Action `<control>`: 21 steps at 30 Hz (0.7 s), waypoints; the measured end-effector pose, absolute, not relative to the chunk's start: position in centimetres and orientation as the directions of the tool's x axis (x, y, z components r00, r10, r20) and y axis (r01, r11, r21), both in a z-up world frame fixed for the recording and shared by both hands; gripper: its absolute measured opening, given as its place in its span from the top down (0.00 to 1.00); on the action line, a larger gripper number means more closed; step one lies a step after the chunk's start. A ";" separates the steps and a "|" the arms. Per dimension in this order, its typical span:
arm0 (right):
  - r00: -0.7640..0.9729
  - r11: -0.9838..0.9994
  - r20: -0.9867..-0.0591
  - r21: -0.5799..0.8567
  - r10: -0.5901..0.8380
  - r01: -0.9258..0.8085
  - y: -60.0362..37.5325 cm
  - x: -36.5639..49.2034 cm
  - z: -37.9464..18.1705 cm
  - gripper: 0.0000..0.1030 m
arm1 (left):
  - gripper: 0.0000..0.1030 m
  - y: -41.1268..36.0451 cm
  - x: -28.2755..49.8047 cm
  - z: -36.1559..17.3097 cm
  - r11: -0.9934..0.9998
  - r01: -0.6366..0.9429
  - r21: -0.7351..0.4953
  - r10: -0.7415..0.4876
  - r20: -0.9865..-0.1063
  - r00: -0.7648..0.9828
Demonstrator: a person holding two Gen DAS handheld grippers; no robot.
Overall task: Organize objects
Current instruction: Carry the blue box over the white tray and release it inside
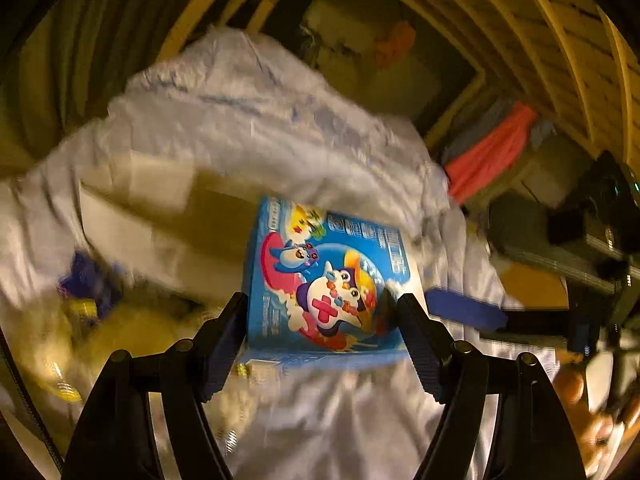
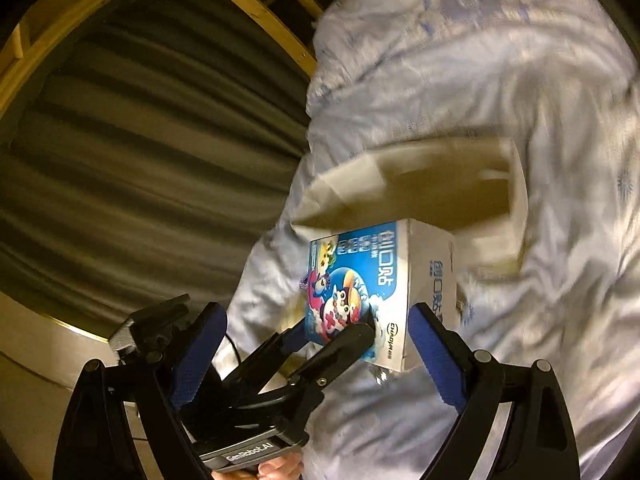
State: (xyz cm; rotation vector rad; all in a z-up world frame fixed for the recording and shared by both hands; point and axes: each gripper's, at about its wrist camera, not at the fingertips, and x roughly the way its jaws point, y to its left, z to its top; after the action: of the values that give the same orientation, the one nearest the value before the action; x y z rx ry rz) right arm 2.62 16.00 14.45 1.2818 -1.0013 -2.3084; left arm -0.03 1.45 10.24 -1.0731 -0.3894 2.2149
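Black fingers with blue pads fill the bottom of the left wrist view; the left gripper (image 1: 322, 312) is clamped on a blue cartoon-printed box (image 1: 324, 276), one pad on each side face, the box standing centre frame with its long axis running up and away from the jaws; directly beyond it, an open paper bag (image 1: 176, 208) gapes in the centre left, resting on pale crumpled fabric (image 1: 248, 92); in the right wrist view the right gripper (image 2: 316, 328) stands released, holding nothing, its right pad just beside the box's white side; judgement: left hand controls the box; the bag mouth lies straight ahead.
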 end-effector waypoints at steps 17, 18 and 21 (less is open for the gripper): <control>-0.524 -0.624 -0.650 0.737 -0.550 -0.259 23.1 -6.4 5.8 0.10 | 0.37 9.1 -10.2 2.9 -0.829 -0.354 -0.432 0.550 -0.743 -0.382; -0.513 -0.626 -0.663 0.729 -0.545 -0.277 23.5 -6.5 4.9 0.10 | 0.40 9.3 -10.1 2.1 -0.829 -0.353 -0.433 0.548 -0.751 -0.367; -0.484 -0.604 -0.673 0.731 -0.560 -0.317 24.6 -6.0 3.0 0.15 | 0.49 9.9 -9.1 0.9 -0.860 -0.363 -0.359 0.490 -0.778 -0.393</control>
State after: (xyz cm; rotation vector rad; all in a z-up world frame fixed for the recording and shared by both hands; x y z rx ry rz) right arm -6.05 24.63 2.99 1.4979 -1.3059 -2.2173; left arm -9.08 9.88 0.85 -1.3231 -0.1778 2.2583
